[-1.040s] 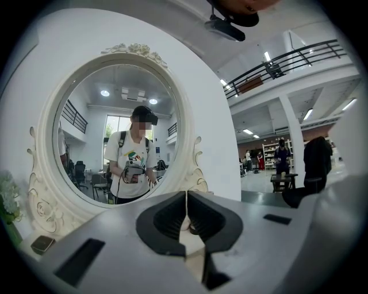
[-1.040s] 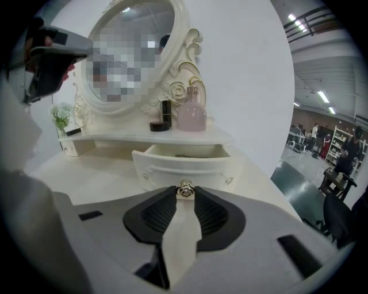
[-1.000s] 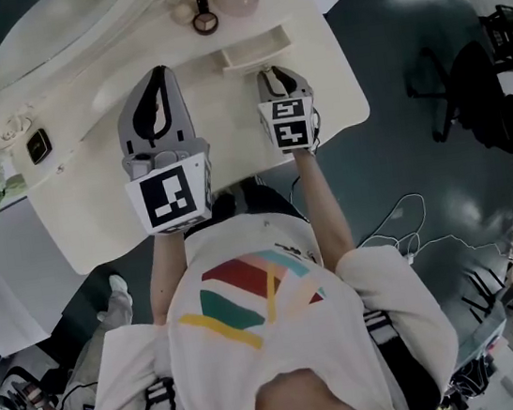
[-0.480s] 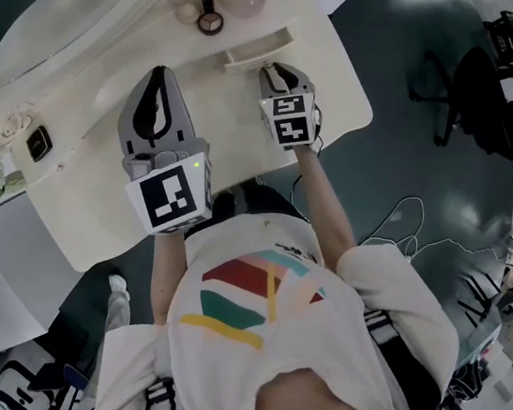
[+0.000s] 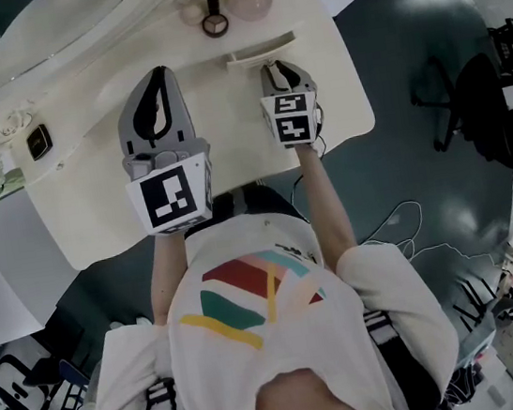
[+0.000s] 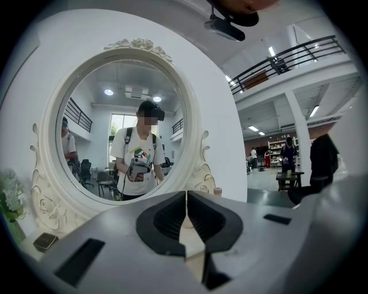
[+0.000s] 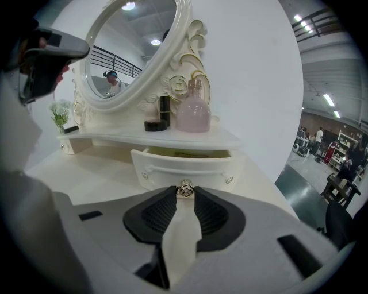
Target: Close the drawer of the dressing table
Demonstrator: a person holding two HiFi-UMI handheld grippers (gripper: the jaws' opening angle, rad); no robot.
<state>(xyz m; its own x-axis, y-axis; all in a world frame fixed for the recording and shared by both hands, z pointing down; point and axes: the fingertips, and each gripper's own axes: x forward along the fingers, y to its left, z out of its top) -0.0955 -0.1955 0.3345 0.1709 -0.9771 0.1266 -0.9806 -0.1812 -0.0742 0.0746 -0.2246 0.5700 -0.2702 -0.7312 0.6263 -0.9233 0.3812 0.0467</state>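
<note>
So the drawer [image 7: 185, 166] sat under the little raised shelf [image 7: 172, 139] on the right side of the dressing table, and it was out part way, with a strip of its inside showing behind the front panel. The right gripper [image 7: 185, 195] was angled down at it, its jaws pulled in narrow and pinched on the small metal rosette knob [image 7: 185, 188] in the middle of the drawer front. The knob sat right at the tips of the jaws, not deep between the pads.

The left gripper [image 6: 186, 200] was closed up with nothing in it, the pads meeting in a thin line. It hung roughly level over the left part of the desk [image 5: 98, 222], well apart from the drawer, pointing at the big oval mirror [image 6: 123, 126]. The mirror showed the person holding it.

On the shelf above the drawer stood a pink bottle [image 7: 194, 112], a dark upright tube [image 7: 165, 111] just beside it, and a flat round black case [image 7: 155, 125] in front of the tube. Further left were a bunch of pale flowers [image 7: 59, 114] and a small dark square thing [image 5: 38, 143] lying near the mirror frame; I couldn't tell what it was.
</note>
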